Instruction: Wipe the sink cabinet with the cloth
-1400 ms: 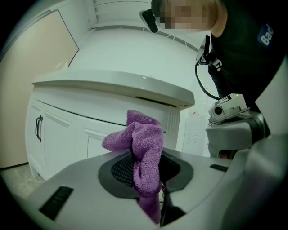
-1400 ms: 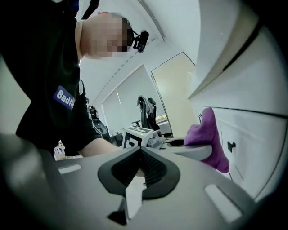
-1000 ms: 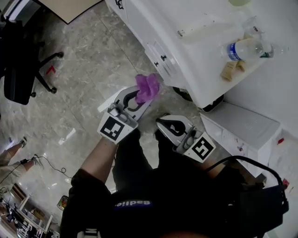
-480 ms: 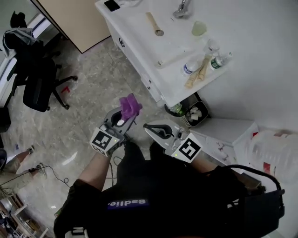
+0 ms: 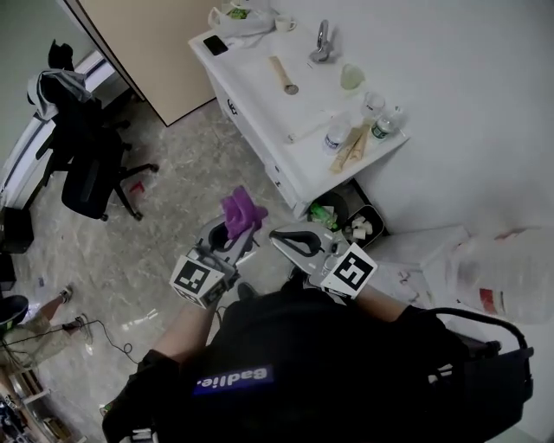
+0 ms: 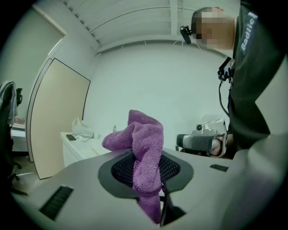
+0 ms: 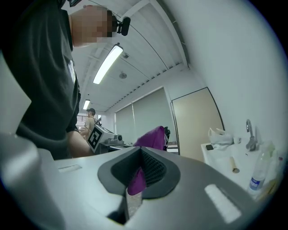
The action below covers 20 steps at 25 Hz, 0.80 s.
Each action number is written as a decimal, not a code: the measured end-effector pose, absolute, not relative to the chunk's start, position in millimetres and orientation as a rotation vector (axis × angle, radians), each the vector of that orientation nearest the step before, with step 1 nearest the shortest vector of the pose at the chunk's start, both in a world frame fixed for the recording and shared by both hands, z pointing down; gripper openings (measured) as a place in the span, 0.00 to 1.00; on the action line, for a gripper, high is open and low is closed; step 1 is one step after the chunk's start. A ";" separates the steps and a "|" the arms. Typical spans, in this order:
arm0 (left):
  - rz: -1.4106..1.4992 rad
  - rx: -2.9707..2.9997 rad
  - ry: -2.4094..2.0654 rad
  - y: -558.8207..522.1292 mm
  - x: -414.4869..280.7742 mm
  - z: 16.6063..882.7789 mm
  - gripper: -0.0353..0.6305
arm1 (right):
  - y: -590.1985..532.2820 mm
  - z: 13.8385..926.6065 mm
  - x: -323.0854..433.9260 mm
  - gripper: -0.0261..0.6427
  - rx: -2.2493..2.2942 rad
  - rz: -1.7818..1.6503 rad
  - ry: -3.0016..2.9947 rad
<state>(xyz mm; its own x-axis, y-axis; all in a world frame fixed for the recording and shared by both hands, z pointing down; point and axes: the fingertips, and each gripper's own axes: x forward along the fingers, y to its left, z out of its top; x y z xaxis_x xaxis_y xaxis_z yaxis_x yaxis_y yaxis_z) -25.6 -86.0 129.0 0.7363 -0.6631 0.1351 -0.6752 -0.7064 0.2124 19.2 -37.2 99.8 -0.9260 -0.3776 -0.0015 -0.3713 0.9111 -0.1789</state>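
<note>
A purple cloth (image 5: 241,210) sticks up from my left gripper (image 5: 234,228), whose jaws are shut on it; in the left gripper view the cloth (image 6: 143,143) bunches over the jaw pads. My right gripper (image 5: 286,235) is beside it to the right, shut, with nothing held. Both are held low over the floor, well short of the white sink cabinet (image 5: 260,130), which stands further up the head view. In the right gripper view the cloth (image 7: 150,137) shows beyond my shut jaws, with the cabinet top (image 7: 234,159) at the right.
The counter carries a faucet (image 5: 320,43), two bottles (image 5: 378,127), a cup (image 5: 351,78), a phone (image 5: 215,46) and a white bag (image 5: 247,22). A waste bin (image 5: 351,216) stands beside the cabinet, a white box (image 5: 428,247) at right. An office chair (image 5: 86,164) is at left.
The head view has pulled back and up, so the cabinet looks smaller and farther. Both grippers have drifted slightly down and away from it, the cloth still in the left one.
</note>
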 end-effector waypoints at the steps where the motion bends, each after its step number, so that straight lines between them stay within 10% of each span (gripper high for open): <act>1: 0.066 2.700 -1.046 -79.3 -25.4 122.1 0.20 | -32.5 94.5 17.6 0.04 -0.609 -0.263 3.038; 20: 0.044 2.795 -0.927 14.6 -79.1 92.8 0.20 | 42.5 67.5 -50.9 0.04 -0.738 -0.232 3.023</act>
